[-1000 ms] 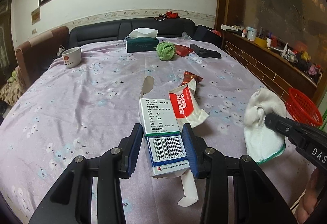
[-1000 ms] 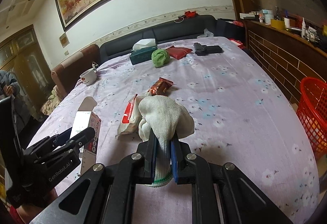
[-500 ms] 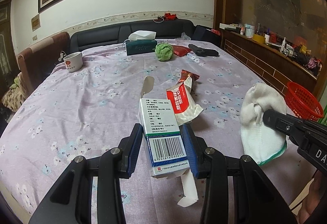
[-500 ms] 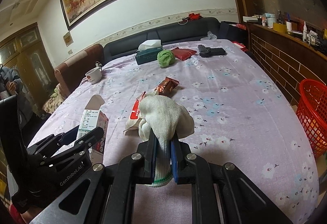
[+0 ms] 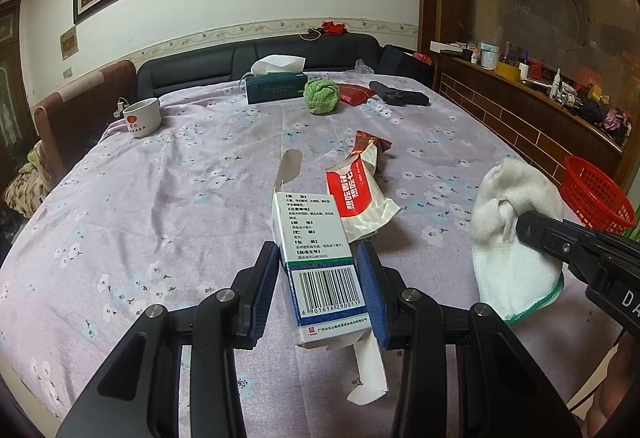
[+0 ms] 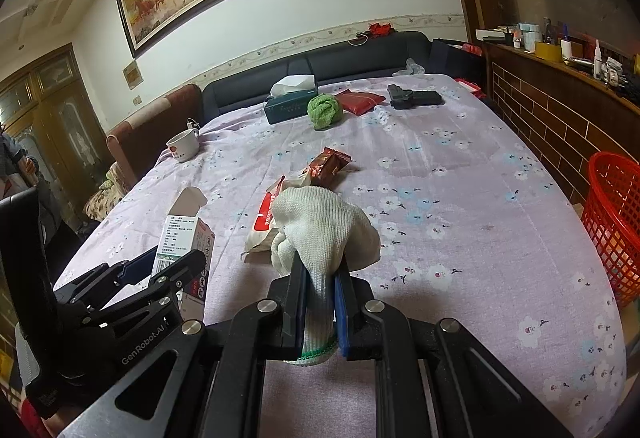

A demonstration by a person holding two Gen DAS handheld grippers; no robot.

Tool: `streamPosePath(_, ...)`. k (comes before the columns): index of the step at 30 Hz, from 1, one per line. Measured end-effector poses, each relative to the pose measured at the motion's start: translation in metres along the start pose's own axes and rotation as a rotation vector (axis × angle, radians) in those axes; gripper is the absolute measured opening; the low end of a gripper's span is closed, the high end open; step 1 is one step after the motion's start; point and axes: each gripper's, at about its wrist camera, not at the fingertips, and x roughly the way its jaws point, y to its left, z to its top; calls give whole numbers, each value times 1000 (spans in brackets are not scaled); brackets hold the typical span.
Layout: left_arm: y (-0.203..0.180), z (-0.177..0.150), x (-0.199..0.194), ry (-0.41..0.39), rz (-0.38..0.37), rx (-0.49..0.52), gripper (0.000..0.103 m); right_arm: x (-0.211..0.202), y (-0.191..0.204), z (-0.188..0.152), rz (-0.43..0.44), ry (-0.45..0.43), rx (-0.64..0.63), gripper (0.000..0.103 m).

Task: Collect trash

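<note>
Held: my left gripper (image 5: 318, 278) clamps the white cardboard medicine box (image 5: 320, 258); my right gripper (image 6: 320, 302) pinches the white knitted glove (image 6: 324, 226). Next, I judge: carry both to the red plastic mesh basket (image 6: 616, 222).

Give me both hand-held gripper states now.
Left hand-held gripper: closed on the white cardboard medicine box.
Right hand-held gripper: closed on the white knitted cotton glove.
</note>
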Motion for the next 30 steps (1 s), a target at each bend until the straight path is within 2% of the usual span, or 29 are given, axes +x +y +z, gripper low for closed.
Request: streamPosePath(30, -8, -2, 6, 20, -11, 17, 39, -1, -5, -2, 1, 7, 21, 13)
